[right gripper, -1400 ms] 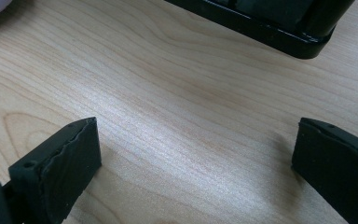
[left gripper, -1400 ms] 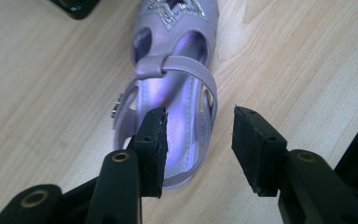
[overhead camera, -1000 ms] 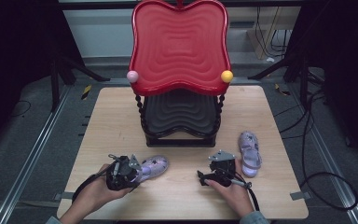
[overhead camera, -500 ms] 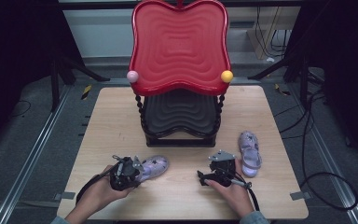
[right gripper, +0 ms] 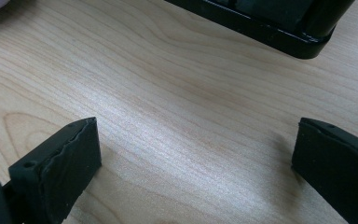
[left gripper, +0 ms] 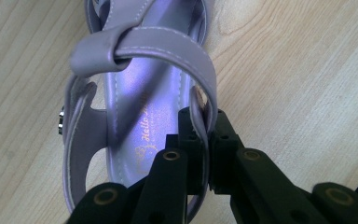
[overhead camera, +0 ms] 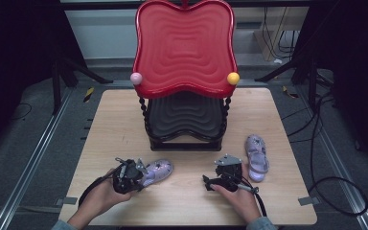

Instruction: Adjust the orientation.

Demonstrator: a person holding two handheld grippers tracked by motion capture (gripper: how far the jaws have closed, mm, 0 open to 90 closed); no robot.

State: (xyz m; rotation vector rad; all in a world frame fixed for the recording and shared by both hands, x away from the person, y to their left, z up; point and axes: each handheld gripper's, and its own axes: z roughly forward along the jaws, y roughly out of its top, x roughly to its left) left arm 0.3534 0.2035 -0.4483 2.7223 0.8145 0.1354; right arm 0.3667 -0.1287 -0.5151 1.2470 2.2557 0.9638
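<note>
A lilac sandal (overhead camera: 159,169) lies on the wooden table (overhead camera: 105,124) at the front left. My left gripper (overhead camera: 141,175) is shut on it; in the left gripper view the black pads (left gripper: 193,135) pinch the side strap of the sandal (left gripper: 140,88) near its heel. These jaws have just been closing onto that strap. A second lilac sandal (overhead camera: 257,158) lies at the front right. Just left of it my right gripper (overhead camera: 227,163) rests on the table. It is open (right gripper: 196,144), with only bare wood between its pads.
A two-tier rack stands mid-table, with a red wavy tray (overhead camera: 184,48) on top and a black shelf (overhead camera: 184,115) below. Its black base (right gripper: 261,23) lies just ahead of the right gripper. Pink (overhead camera: 136,78) and yellow (overhead camera: 233,77) knobs flank the red tray.
The left hand has shifted slightly at the sandal's heel. The right gripper and both sandals have stayed where they were.
</note>
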